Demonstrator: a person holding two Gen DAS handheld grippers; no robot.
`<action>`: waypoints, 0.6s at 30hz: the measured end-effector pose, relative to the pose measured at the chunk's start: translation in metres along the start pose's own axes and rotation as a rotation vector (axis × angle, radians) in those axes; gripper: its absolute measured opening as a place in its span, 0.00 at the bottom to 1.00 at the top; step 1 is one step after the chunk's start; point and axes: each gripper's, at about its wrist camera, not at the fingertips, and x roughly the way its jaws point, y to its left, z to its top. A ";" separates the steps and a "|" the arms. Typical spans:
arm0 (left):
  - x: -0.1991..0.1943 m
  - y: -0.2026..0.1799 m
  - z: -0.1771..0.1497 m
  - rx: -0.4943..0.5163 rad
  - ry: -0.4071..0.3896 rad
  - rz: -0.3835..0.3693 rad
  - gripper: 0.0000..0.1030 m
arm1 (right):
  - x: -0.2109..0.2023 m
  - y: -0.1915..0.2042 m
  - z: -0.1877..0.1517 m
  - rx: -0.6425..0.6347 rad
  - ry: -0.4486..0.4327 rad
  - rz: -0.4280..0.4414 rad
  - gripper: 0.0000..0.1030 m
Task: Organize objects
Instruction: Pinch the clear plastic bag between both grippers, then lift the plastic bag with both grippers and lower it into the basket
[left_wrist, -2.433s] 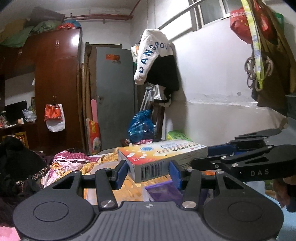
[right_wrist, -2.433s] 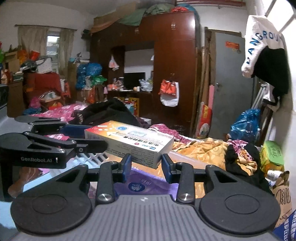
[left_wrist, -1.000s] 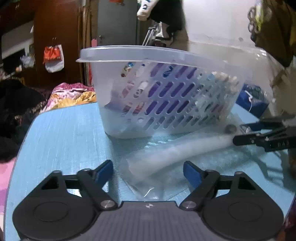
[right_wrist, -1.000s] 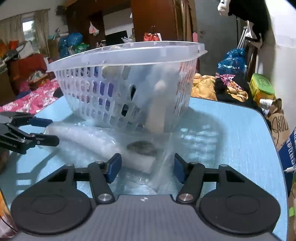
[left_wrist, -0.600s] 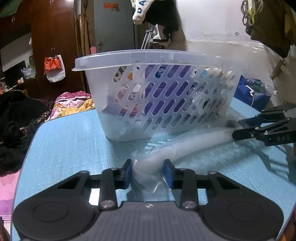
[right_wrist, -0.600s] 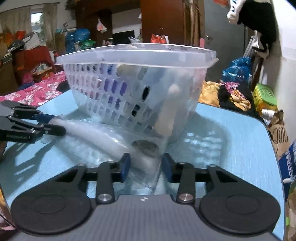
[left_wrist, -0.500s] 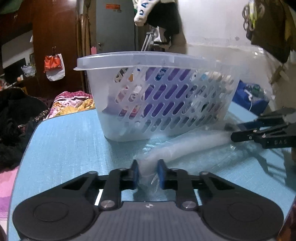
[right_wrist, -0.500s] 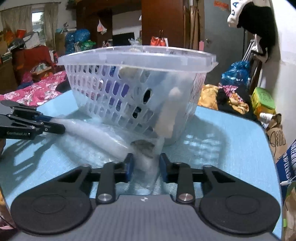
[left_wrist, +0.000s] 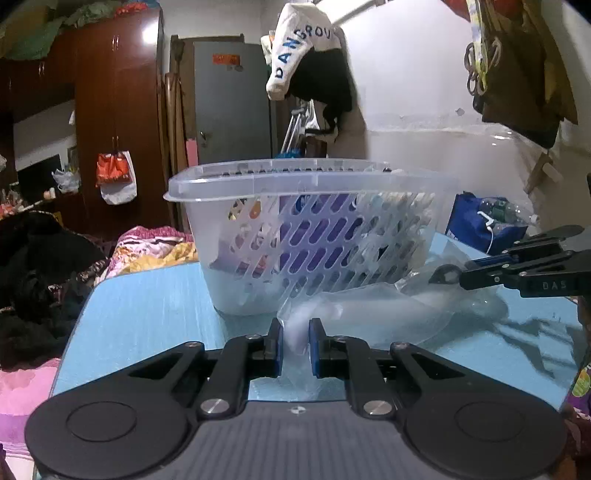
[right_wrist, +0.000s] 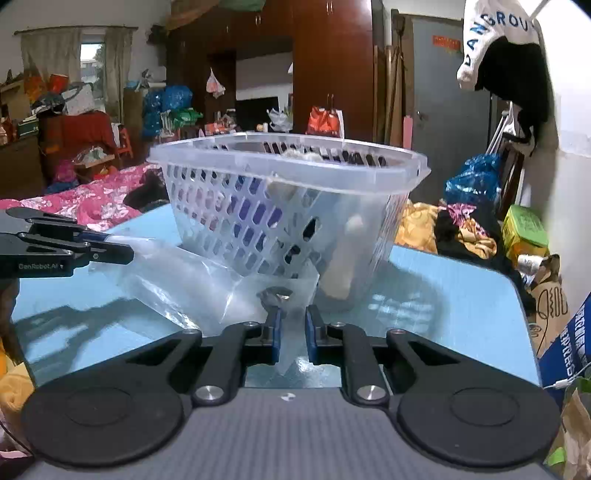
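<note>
- I am in a cluttered bedroom, with a dark red wooden wardrobe (left_wrist: 114, 122) and a grey door (left_wrist: 232, 107) behind, working over a pale blue table top (left_wrist: 147, 317).
- On it stands a translucent white plastic basket with slotted sides (left_wrist: 314, 236), already holding some purple and white items I cannot make out through the slots.
- The thing I am handling is a long clear plastic bag with a pale, roll-like filling (left_wrist: 369, 310). It lies just in front of the basket, its long axis running across the table from one of my hands to the other.
- My left gripper (left_wrist: 295, 343) has one end of that bag. Its blue-padded jaws have just been closing and now pinch the crumpled film and the pale end of the filling between them.
- My right gripper (right_wrist: 291, 332) has the other end. Its jaws have also just been closing, and they are clamped on a fold of clear film, with a small dark bit (right_wrist: 275, 293) inside the bag just ahead of the tips.
- In each wrist view the other gripper shows at the far end of the bag, so the load hangs between both hands and neither is nearer.
- The basket's rim sits above the bag and beyond it from me. I judge the next move calls for raising both ends together over that rim, keeping the bag level so the slack film does not slip from either pinch.
</note>
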 end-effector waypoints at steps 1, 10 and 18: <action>-0.002 0.000 0.001 0.001 -0.007 0.000 0.16 | -0.003 0.001 0.001 0.000 -0.007 0.003 0.14; -0.048 -0.003 0.023 0.023 -0.123 0.001 0.16 | -0.047 0.016 0.028 -0.035 -0.130 0.013 0.14; -0.062 -0.006 0.089 0.080 -0.231 0.036 0.17 | -0.058 0.007 0.092 -0.048 -0.230 -0.031 0.14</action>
